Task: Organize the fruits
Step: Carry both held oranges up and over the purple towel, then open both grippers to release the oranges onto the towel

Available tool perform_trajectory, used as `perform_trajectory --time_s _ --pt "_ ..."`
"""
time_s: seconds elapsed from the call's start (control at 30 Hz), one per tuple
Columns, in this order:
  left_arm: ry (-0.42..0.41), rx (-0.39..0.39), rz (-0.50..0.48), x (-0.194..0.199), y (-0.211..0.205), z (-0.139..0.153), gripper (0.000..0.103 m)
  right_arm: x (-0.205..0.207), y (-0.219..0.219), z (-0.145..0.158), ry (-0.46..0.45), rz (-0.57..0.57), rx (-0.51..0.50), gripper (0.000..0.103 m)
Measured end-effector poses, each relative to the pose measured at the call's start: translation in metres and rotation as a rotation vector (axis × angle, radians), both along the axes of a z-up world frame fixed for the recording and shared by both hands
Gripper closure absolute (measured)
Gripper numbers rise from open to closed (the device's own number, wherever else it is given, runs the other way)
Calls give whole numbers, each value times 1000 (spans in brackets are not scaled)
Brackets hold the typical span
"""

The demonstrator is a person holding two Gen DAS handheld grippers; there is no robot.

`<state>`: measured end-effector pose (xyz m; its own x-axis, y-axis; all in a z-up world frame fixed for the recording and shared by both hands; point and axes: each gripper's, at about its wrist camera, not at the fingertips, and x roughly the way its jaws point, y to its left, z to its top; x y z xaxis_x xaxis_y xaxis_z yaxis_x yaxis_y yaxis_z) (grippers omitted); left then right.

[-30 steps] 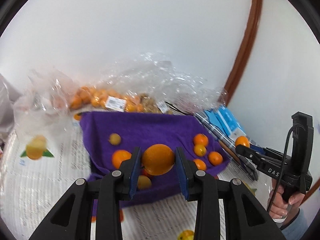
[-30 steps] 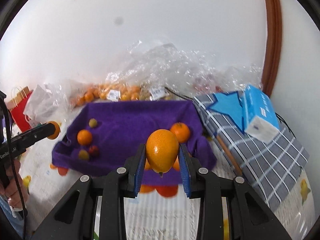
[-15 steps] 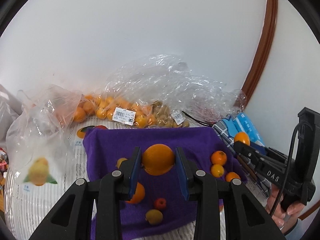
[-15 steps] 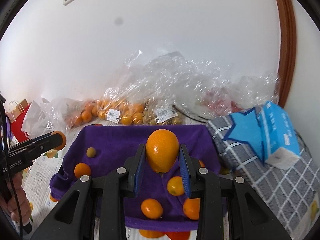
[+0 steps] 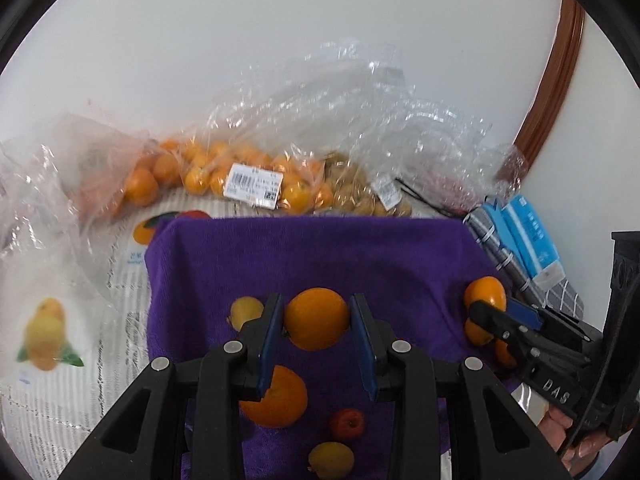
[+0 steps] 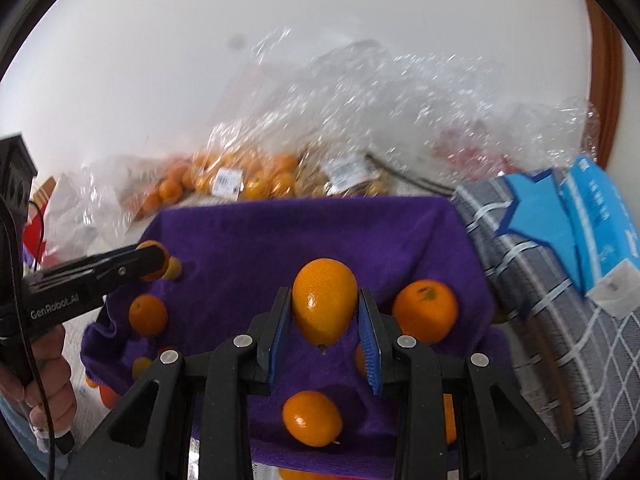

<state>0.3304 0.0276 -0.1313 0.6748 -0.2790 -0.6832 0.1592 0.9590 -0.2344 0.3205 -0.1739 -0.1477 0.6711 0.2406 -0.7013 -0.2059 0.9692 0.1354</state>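
Oranges (image 5: 318, 319) (image 6: 325, 301), firm, smooth, light, pinched across middles between both jaws, centre frame above purple cloth (image 5: 360, 256).

Both tongs have moved forward over the purple cloth (image 5: 320, 256) in the last second. Left tongs (image 5: 317, 322), with their orange (image 5: 317, 319), now hang above the cloth's middle rather than its near edge. Right tongs (image 6: 325, 322), with their oval orange (image 6: 325, 300), have passed the front edge too; loose oranges (image 6: 312, 418) now lie beneath and beside them. The fruit bags (image 5: 248, 184) at the wall loom nearer.
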Motion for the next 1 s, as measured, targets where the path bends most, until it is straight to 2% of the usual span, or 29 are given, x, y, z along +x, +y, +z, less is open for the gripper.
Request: perform_trajectory --time_s 0.2,0.63,0.73,0.8,0.93,1.0 --pt "35 17 -14 3 -6 -12 71 -1 14 -15 26 31 -42 71" --pt "82 30 -5 3 -6 -24 71 0 15 -27 68 48 -49 71" --pt "73 27 -10 -1 -6 -20 71 -2 15 -28 65 46 -52 70" --pt "61 38 -13 -3 -7 -15 67 -5 15 -26 55 43 -53 70" --pt "9 78 -18 -14 -14 5 66 -19 9 -12 20 1 -32 59" --pt "-17 91 -18 -25 -15 17 59 -31 6 0 3 -32 -27 58"
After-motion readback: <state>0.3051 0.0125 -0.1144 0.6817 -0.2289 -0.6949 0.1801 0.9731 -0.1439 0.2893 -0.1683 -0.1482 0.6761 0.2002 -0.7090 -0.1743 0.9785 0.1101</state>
